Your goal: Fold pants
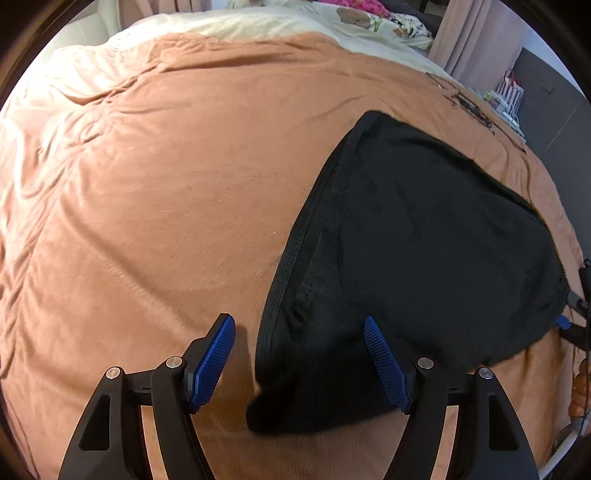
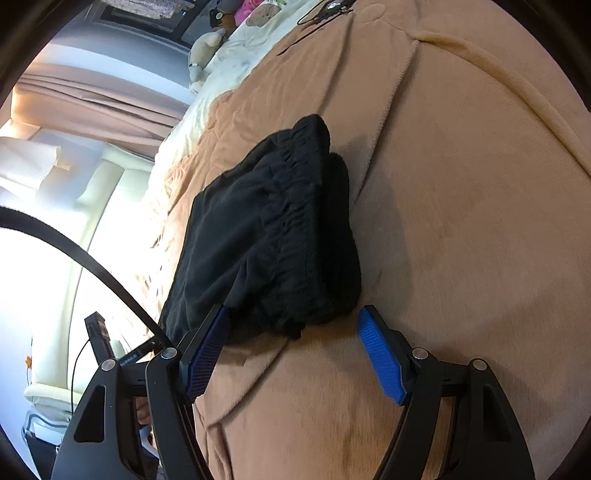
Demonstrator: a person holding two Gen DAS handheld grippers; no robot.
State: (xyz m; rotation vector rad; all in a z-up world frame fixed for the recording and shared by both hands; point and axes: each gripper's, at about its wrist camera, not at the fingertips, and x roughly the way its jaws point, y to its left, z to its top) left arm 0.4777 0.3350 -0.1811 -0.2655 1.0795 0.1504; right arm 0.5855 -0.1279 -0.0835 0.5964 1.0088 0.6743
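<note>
A: While we look over the bed, the biggest thing we see is the brown blanket point(image 1: 155, 206), spread w/ soft wrinkles, a cream sheet point(image 1: 258, 22) beyond it at the far end.

B: Agreed. Next, the black pants point(image 1: 424, 251) lie on that blanket, folded into a compact bundle; in the right wrist view we see them point(image 2: 266, 236) stacked in layers, gathered waistband up top.

A: Left gripper point(image 1: 299, 363): we see its blue pads spread wide, nothing between them. The near corner of the pants sits betw. the fingers, below them, but we can't tell if a pad touches the cloth.

B: Right gripper point(image 2: 293, 354) same: fingers wide apart, holding nothing, pants' near edge just ahead. Its left pad point(image 2: 207, 354) overlaps the fabric edge in view; contact unclear.

A: Smallest bit: stuffed toy point(image 2: 207, 48) far back on the sheet.
</note>
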